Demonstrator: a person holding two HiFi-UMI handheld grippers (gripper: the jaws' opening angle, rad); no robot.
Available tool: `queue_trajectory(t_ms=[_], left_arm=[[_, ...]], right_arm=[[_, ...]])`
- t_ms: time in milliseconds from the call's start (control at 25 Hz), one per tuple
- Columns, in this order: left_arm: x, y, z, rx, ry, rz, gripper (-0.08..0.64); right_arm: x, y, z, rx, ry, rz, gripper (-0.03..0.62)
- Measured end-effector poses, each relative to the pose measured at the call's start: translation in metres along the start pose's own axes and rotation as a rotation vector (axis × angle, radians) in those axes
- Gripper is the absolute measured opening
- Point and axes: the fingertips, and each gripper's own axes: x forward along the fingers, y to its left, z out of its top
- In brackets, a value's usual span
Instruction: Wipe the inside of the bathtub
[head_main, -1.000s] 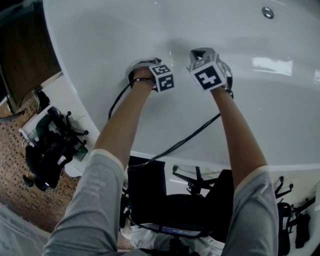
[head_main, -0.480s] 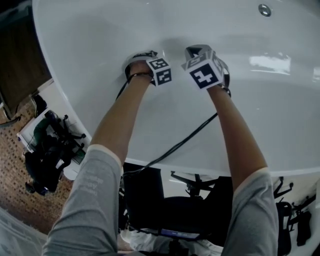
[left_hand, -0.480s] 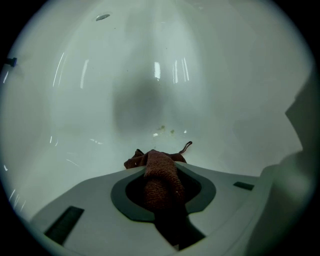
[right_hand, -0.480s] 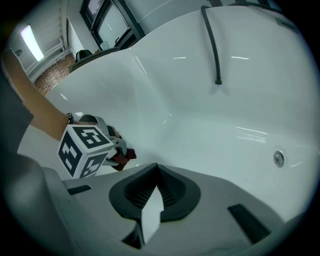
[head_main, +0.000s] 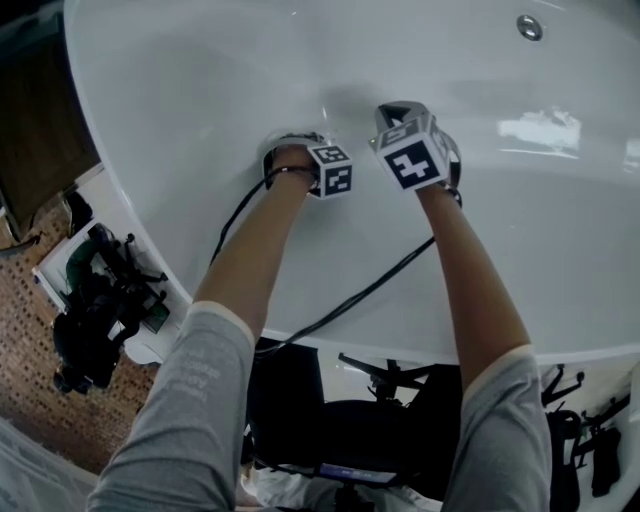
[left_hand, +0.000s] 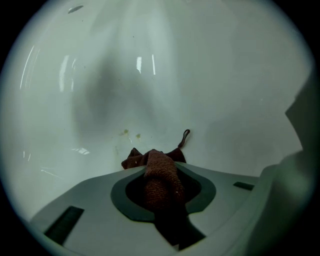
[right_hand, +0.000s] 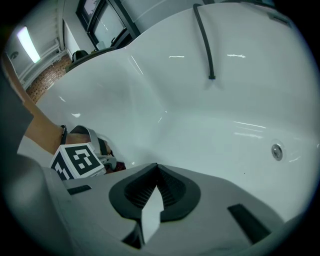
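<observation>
The white bathtub (head_main: 180, 110) fills the head view, and both of my arms reach down into it. My left gripper (head_main: 296, 146) is shut on a brown cloth (left_hand: 159, 176) that bulges out between its jaws. The cloth's front edge and its small loop (left_hand: 185, 136) lie against the tub's inner wall. Two small yellowish specks (left_hand: 125, 132) sit on the wall just past the cloth. My right gripper (head_main: 402, 112) hovers beside the left one, shut with nothing in it. The left gripper's marker cube (right_hand: 77, 161) shows at the lower left of the right gripper view.
A round metal fitting (head_main: 530, 27) sits in the tub at the far right. A black hose (right_hand: 204, 45) hangs down the far wall. A black cable (head_main: 345, 298) trails over the near rim. Black stands (head_main: 100, 300) crowd the floor at the left.
My left gripper has slid a little toward me along the tub wall with the cloth. The right gripper has barely shifted.
</observation>
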Motion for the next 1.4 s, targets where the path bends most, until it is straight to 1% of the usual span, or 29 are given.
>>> queue_trajectory(t_ms=[80,240,320,400,480,560,680,760,800,840,1000,1040,1080,1160,1240,1320,1400], left_arm=[[0.001,0.01,0.001,-0.008,-0.011,0.037,0.098],[0.0,0.053,0.005,-0.051,-0.024,0.14,0.098],[-0.002,0.073,0.006,-0.067,-0.029,0.173,0.098],[-0.002,0.081,0.009,-0.055,-0.03,0.193,0.098],[0.004,0.07,0.017,-0.024,-0.046,0.173,0.098],[0.012,0.048,0.026,-0.014,-0.07,0.114,0.098],[0.023,0.017,0.036,-0.014,-0.083,0.022,0.098],[0.026,0.009,0.044,-0.009,-0.083,-0.01,0.098],[0.026,0.011,0.048,-0.008,-0.086,-0.005,0.098],[0.025,0.018,0.05,-0.011,-0.094,0.02,0.097],[0.011,0.08,0.047,-0.05,-0.128,0.208,0.097],[0.005,0.096,0.044,-0.062,-0.131,0.239,0.097],[0.001,0.109,0.04,-0.073,-0.135,0.254,0.097],[-0.005,0.121,0.035,-0.09,-0.147,0.244,0.097],[-0.007,0.119,0.037,-0.092,-0.165,0.229,0.097],[-0.005,0.105,0.047,-0.104,-0.206,0.198,0.097],[0.002,0.078,0.06,-0.112,-0.234,0.141,0.097]], right_arm=[[-0.002,-0.003,0.003,-0.001,-0.01,-0.011,0.005],[-0.003,-0.015,0.003,0.008,-0.024,-0.041,0.005],[-0.003,-0.022,0.006,0.001,-0.041,-0.064,0.005],[-0.001,-0.028,0.003,0.003,-0.044,-0.082,0.005],[0.001,-0.031,-0.006,0.016,-0.027,-0.091,0.005],[0.002,-0.03,-0.012,0.019,-0.014,-0.089,0.005],[0.003,-0.029,-0.014,0.015,-0.014,-0.092,0.006],[0.004,-0.031,-0.014,0.015,-0.015,-0.096,0.005],[0.004,-0.033,-0.013,0.015,-0.017,-0.102,0.005],[0.004,-0.034,-0.011,0.015,-0.019,-0.108,0.005],[0.004,-0.041,-0.008,0.01,-0.02,-0.115,0.005],[0.003,-0.045,-0.009,0.015,-0.02,-0.119,0.005],[0.002,-0.049,-0.01,0.026,-0.024,-0.128,0.005],[0.0,-0.057,-0.01,0.047,-0.035,-0.15,0.006],[-0.002,-0.06,-0.011,0.056,-0.036,-0.158,0.006],[-0.001,-0.059,-0.012,0.057,-0.031,-0.151,0.005],[0.001,-0.057,-0.012,0.057,-0.03,-0.147,0.005]])
